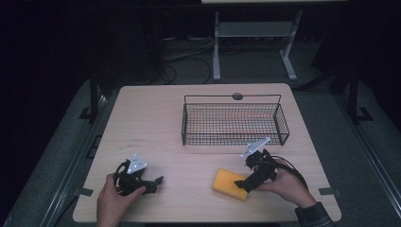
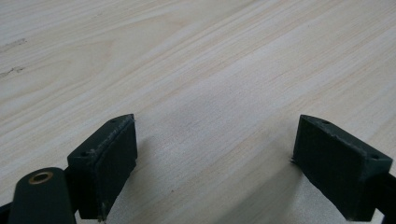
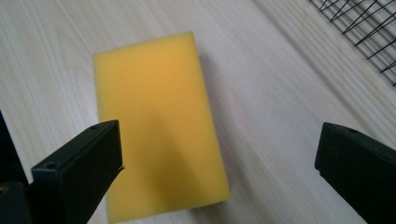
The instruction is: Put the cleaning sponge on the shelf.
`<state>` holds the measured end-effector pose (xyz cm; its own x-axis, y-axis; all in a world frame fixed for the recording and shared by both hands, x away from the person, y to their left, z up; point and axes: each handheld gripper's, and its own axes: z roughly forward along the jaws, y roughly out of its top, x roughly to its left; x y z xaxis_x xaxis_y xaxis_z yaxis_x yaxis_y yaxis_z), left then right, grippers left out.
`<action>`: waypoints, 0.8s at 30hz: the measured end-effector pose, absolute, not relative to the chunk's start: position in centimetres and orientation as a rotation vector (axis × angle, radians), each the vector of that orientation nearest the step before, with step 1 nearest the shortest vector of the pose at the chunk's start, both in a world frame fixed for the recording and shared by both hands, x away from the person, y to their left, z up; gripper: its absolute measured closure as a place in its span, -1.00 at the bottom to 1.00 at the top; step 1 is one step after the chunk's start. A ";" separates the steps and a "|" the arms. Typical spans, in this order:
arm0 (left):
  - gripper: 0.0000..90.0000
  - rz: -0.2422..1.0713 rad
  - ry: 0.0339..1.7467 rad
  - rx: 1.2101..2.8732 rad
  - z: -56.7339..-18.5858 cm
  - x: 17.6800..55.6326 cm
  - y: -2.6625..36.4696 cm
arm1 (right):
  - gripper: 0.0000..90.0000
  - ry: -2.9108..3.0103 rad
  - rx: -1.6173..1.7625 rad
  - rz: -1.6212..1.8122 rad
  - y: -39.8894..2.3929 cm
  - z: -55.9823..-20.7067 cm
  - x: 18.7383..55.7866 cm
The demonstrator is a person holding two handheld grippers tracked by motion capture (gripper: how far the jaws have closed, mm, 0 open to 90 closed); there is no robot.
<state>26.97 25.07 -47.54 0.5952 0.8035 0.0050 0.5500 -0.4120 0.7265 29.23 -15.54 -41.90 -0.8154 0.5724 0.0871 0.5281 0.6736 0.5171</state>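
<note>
We see the yellow rectangular foam sponge (image 1: 231, 184) lying flat on the light wood counter (image 1: 156, 123), lower right of centre in the high view, below the black wire basket (image 1: 235, 124). Right gripper (image 1: 242, 185) is at the sponge's right edge, jaws spread wide, gripping nothing. Left gripper (image 1: 159, 181), lower left, rests over bare counter, jaws also spread, released.

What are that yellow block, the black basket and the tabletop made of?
The block looks like soft foam, probably a sponge: matte, finely pored faces and slightly rounded edges. The basket seems to be thin metal wire with a black coating, an open see-through grid. The tabletop shows pale wood grain with a smooth finish; whether solid wood or laminate, I cannot tell.
</note>
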 end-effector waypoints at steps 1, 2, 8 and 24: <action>-0.72 0.466 1.067 2.124 -47.5 27.0 25.1 | -0.99 2.800 0.921 0.821 -15.5 -41.9 29.1; -0.72 0.466 1.067 2.123 -47.5 27.0 25.1 | -0.99 2.804 0.915 0.822 -15.5 -41.9 29.0; -0.72 0.466 1.065 2.126 -47.5 27.0 25.1 | -0.99 2.820 0.876 0.830 -15.0 -42.0 28.3; -0.72 0.466 1.065 2.127 -47.5 27.0 25.1 | -0.98 2.888 0.709 0.757 -12.3 -43.2 27.4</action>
